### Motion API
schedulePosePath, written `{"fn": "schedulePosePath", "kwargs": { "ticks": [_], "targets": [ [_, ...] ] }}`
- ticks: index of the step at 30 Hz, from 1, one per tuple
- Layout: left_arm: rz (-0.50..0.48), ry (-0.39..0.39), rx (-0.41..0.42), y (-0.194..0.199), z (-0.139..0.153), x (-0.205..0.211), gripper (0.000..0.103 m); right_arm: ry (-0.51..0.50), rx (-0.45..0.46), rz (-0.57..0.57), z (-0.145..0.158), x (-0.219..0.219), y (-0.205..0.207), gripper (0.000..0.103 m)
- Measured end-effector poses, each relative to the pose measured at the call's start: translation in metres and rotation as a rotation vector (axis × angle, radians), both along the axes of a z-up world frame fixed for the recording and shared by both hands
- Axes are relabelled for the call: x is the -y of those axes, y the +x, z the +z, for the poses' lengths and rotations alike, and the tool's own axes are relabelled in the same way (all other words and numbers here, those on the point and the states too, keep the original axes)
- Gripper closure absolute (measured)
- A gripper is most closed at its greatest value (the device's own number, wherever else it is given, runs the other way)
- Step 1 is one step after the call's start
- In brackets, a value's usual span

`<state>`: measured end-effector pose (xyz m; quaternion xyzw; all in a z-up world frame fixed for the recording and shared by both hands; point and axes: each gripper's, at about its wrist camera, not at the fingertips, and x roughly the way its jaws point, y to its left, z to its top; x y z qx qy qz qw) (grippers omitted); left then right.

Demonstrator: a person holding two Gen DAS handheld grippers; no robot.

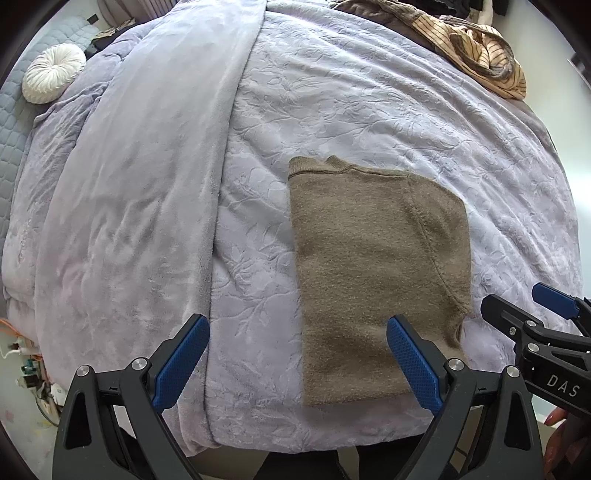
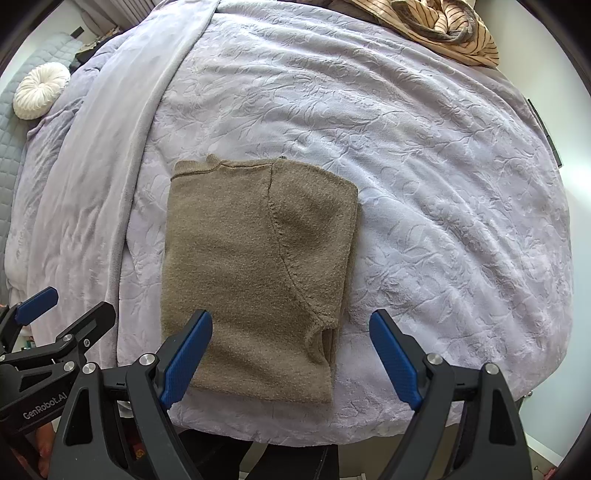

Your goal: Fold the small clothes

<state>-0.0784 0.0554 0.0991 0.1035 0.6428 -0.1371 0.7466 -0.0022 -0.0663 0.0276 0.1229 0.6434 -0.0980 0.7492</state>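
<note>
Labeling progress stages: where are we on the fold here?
Done: the brown sweater lies flat on the lavender blanket, narrowed to a rectangle, one sleeve folded over its front. In hand: nothing; the left gripper and right gripper hover at its near hem, jaws open. Left: probably a final bottom-to-collar fold, then the striped garment heaped at the far edge.

The striped garment is cut off by the top edge. The folded sweater's underlayers are hidden. Floor clutter is too small to be identified.
</note>
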Motion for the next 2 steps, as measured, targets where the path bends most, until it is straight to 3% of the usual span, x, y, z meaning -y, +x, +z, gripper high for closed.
{"fn": "schedulePosePath", "kwargs": {
  "ticks": [2],
  "targets": [
    [0.004,0.003,-0.001,-0.0001,-0.0002,0.0004,0.006,0.0,0.0,-0.001,-0.0001,0.0,0.0001,0.014]
  ]
}}
